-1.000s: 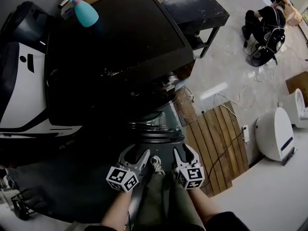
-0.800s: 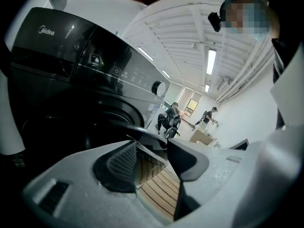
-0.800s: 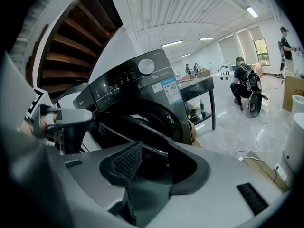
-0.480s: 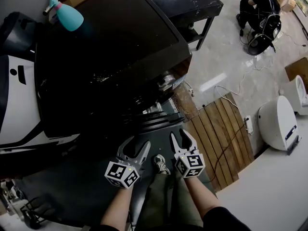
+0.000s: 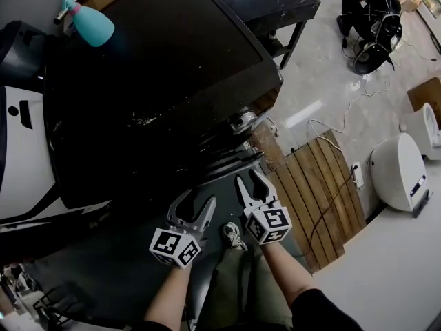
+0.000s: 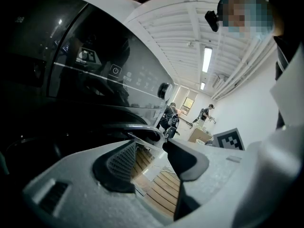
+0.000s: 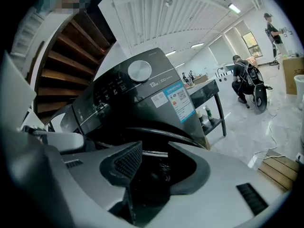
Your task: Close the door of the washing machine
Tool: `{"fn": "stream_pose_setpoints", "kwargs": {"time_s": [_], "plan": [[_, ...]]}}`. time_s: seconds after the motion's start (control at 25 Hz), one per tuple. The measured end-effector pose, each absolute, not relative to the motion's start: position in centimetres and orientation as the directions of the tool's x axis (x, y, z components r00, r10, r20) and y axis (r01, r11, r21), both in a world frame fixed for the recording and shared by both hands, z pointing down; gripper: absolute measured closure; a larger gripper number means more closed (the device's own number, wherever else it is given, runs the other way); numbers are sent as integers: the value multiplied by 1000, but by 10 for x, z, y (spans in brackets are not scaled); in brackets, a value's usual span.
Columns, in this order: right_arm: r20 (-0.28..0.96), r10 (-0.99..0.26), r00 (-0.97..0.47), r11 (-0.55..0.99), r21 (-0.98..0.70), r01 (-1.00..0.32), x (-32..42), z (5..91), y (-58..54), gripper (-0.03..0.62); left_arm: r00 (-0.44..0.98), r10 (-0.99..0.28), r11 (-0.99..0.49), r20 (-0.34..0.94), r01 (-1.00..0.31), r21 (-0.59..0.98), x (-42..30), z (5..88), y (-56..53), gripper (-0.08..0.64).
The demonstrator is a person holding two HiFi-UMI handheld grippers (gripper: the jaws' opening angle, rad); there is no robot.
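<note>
The door (image 7: pixel 161 136) of the washing machine (image 5: pixel 158 67) is seen standing open at its front, just ahead of the 2 grippers. The left gripper (image 5: pixel 195 204) and right gripper (image 5: pixel 248 178) are held with jaws apart and nothing between them. The door is judged rigid, hinged and probably light; its outer rim should be pushed, not clamped.

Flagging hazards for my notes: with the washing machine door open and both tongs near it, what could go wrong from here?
The left tongs and right tongs are open and empty by the door; a jaw could get pinched as it swings shut. The spray bottle stands at a corner of the washing machine top; a hard slam might topple it.
</note>
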State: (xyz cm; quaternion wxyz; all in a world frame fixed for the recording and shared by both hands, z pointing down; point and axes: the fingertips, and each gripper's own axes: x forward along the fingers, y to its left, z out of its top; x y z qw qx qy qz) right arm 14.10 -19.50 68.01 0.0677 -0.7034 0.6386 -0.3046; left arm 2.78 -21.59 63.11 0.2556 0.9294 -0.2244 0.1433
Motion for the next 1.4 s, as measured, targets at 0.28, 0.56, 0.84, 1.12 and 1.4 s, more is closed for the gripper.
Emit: {"fn": "stream_pose_setpoints", "kwargs": {"time_s": [0.28,0.56,0.84,1.12,1.4], "plan": [[309,-951,-11,-148,-486,-861,144,675,-224,445,850,-358,-754,387,-507,417,25,633,-228,350],[300,-953,-32,-126,-493,-861,144,676,-240,466,831,-397,-750,389,-538,384,17,634,-237,353],[272,-962,-37,-103,-483,-870,140,669,-243,503,770,-497,-735,401,-619,277,-13,633,-249,430],[263,-964,-47,-85,-468,-879,139,671,-245,509,721,-556,-710,413,-671,214,-29,638,-264,552],[271,-961,-48,-88,-466,-880,138,672,-248,509,707,-579,-686,405,-691,226,-30,644,-265,554]]}}
